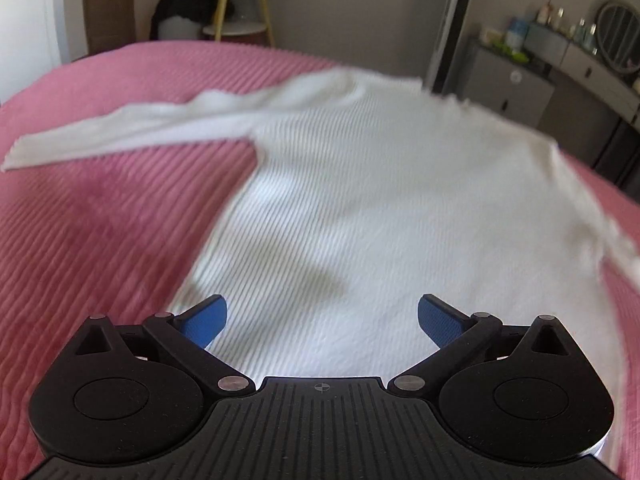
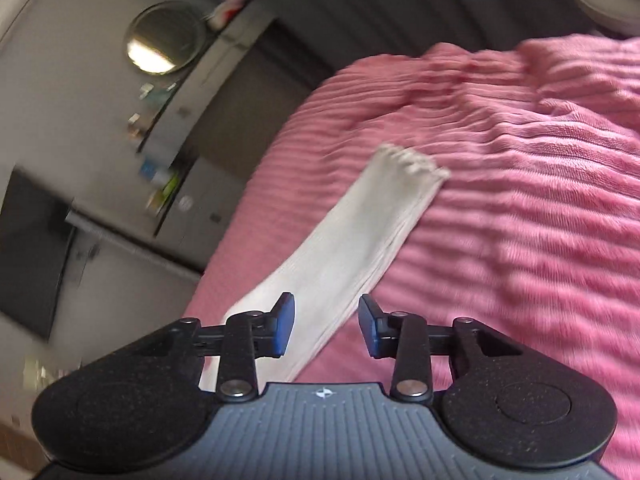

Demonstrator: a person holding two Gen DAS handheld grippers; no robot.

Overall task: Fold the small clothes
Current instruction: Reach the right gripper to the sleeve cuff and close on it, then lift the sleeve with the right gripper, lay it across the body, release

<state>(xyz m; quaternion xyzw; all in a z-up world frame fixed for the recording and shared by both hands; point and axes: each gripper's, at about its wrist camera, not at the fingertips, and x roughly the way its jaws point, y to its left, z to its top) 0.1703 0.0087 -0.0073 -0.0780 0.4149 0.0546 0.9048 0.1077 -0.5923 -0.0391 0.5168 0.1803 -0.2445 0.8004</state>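
A white ribbed sweater [image 1: 380, 180] lies flat on the pink ribbed bedcover [image 1: 100, 240]. One of its sleeves [image 1: 140, 128] stretches out to the left. My left gripper [image 1: 322, 308] hovers over the sweater's near hem, its blue pads [image 1: 208, 320] spread wide with nothing between them. In the right wrist view, a white sleeve [image 2: 372, 220] with a frilled cuff runs away across the bedcover [image 2: 520, 240]. My right gripper [image 2: 326, 320] hangs over the sleeve's near part with its jaws narrowed. A gap still shows between the pads, which do not press the cloth.
A grey dresser [image 1: 580, 64] with bottles and a round mirror [image 2: 166, 38] stands past the bed's edge. A small table with yellow legs [image 1: 240, 0] stands by the far wall. The bed's edge drops off to the left of the sleeve in the right wrist view.
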